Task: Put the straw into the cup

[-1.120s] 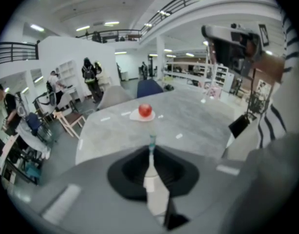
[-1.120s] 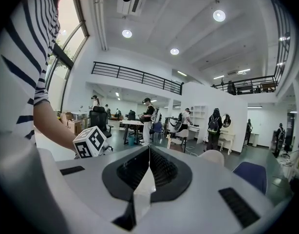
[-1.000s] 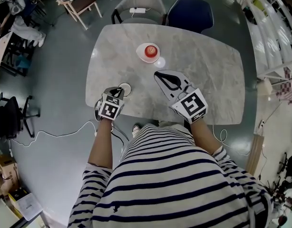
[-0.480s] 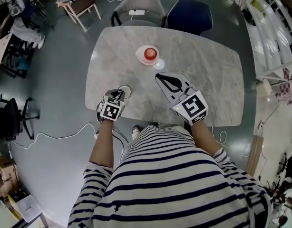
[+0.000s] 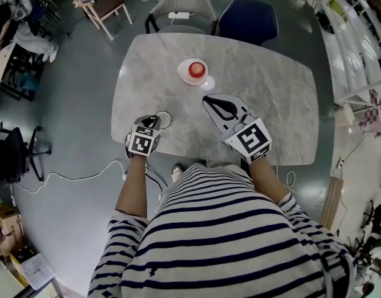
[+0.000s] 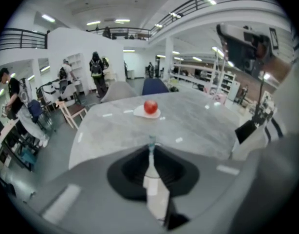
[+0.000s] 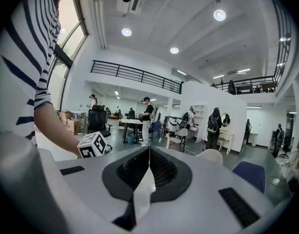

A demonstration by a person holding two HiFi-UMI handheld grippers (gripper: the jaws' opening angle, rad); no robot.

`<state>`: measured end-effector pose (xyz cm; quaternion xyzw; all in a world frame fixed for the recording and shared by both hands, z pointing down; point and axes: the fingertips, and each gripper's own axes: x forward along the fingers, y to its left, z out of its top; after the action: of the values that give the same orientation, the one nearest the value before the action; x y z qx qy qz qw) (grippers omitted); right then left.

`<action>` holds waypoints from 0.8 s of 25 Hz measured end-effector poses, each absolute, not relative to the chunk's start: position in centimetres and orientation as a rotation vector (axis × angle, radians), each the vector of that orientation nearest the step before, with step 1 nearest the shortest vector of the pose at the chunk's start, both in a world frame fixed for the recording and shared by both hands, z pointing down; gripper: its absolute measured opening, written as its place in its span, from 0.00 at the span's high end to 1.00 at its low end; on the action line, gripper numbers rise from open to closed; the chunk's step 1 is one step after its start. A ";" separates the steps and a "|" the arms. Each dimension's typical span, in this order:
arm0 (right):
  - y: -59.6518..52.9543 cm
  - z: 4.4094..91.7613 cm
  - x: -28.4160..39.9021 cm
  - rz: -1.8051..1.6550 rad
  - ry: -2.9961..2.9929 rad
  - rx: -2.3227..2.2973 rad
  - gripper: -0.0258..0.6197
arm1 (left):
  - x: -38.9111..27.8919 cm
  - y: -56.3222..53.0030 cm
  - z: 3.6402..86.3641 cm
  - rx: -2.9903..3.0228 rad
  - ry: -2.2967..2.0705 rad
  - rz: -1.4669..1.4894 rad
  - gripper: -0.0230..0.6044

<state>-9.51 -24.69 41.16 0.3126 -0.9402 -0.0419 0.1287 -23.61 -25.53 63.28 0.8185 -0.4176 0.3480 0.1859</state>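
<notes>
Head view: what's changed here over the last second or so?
Very little. The left gripper nudged slightly left beside the cup, with its fingers shut on the straw. Nothing was picked up or let go. The right gripper, fingers shut and empty, the red fruit on its plate and the table stayed put.

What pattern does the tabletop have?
The table is grey marble, clearest in the head view.
</notes>
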 end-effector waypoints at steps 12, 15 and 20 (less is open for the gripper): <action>-25.0 41.4 -10.5 -0.113 -2.733 0.884 0.95 | -27.2 -26.6 64.1 2.137 -1.295 0.767 0.90; -24.8 41.5 -10.7 -0.120 -2.738 0.871 0.95 | -27.5 -26.5 64.4 2.110 -1.296 0.719 0.89; -24.9 41.5 -10.9 -0.118 -2.736 0.873 0.95 | -27.7 -26.5 64.5 2.094 -1.296 0.675 0.89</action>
<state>-10.89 -24.86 41.54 0.3011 -0.9433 -0.0406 0.1334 -27.73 -26.51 64.53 0.7848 -0.4858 0.2531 0.2898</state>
